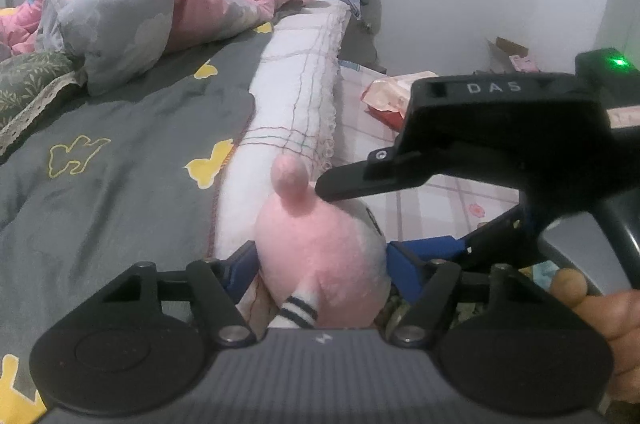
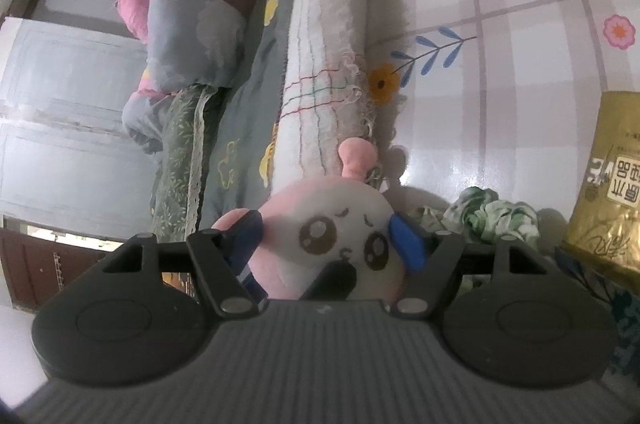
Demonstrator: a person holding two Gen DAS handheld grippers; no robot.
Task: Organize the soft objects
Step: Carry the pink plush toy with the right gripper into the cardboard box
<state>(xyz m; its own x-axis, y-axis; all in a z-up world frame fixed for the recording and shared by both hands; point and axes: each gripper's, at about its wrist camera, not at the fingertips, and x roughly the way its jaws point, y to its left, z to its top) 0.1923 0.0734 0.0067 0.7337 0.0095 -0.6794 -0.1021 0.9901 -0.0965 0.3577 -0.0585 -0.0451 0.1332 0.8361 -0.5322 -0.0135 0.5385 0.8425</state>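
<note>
Hanging past the bed's edge, the round pink-and-white plush toy with big brown eyes (image 1: pixel 320 260) sits beside the white fringed blanket (image 1: pixel 296 95) draped down the mattress side, with open checked floor (image 2: pixel 500 23) to the right. Left gripper (image 1: pixel 320 264) points downward, its blue pads (image 1: pixel 404 260) pressed on the toy's flanks. Right gripper (image 2: pixel 328 244) comes in from the face side, blue fingers (image 2: pixel 408 244) flanking the toy; whether they press it, I cannot tell. A gold bag (image 2: pixel 608 191) stands nearby.
</note>
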